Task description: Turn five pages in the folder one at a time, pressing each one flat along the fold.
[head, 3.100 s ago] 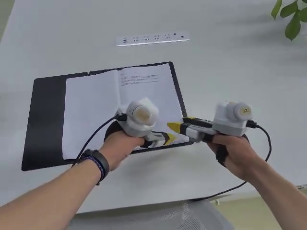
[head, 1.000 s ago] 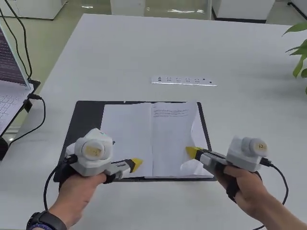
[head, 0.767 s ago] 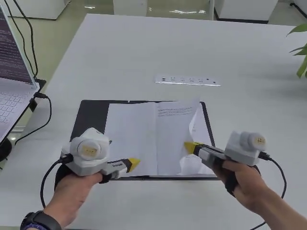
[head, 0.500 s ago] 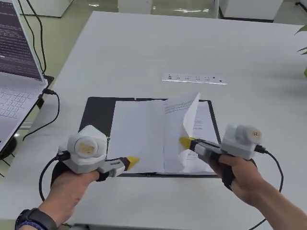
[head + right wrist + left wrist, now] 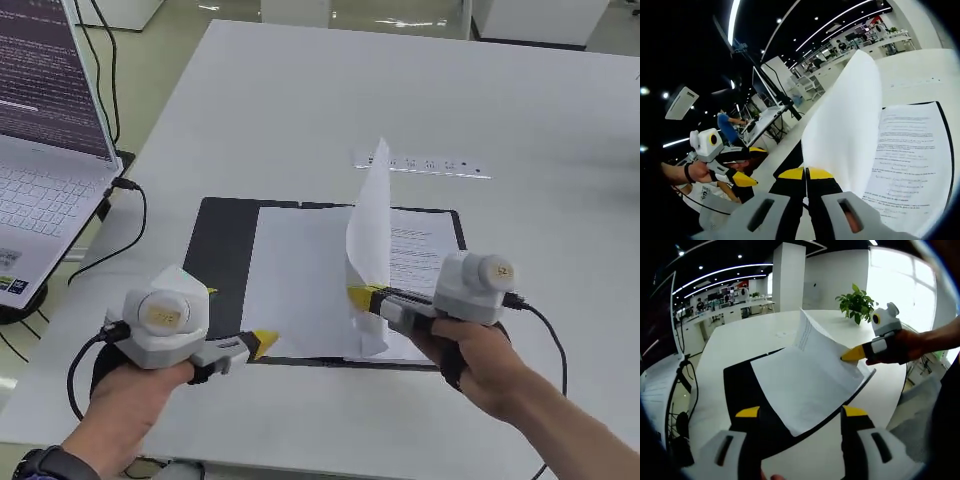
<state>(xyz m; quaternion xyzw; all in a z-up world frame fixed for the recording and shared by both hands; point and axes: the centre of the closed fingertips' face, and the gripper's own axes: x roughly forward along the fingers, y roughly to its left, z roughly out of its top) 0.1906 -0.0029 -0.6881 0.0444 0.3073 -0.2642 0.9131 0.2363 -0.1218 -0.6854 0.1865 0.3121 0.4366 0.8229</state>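
A black folder (image 5: pixel 222 250) lies open on the white table, with white pages spread across it. My right gripper (image 5: pixel 358 297) is shut on the lower edge of one page (image 5: pixel 372 215), which stands nearly upright over the fold. The same lifted page (image 5: pixel 845 125) rises from the closed yellow fingertips (image 5: pixel 792 174) in the right gripper view, with a printed page (image 5: pixel 910 150) lying flat beside it. My left gripper (image 5: pixel 262 342) is open, hovering at the folder's near edge over the left page (image 5: pixel 805 385). Its yellow tips (image 5: pixel 747 412) hold nothing. The right gripper (image 5: pixel 855 354) appears there too.
A white power strip (image 5: pixel 420 164) lies on the table beyond the folder. An open laptop (image 5: pixel 45 120) with a cable (image 5: pixel 110 245) sits off the table's left edge. A potted plant (image 5: pixel 856 304) stands at the far side. A person sits in the background (image 5: pixel 732 125).
The right gripper has lifted the right-hand page from nearly flat to upright and carried it leftward toward the fold. The left gripper moved off the folder's middle to its near left edge.
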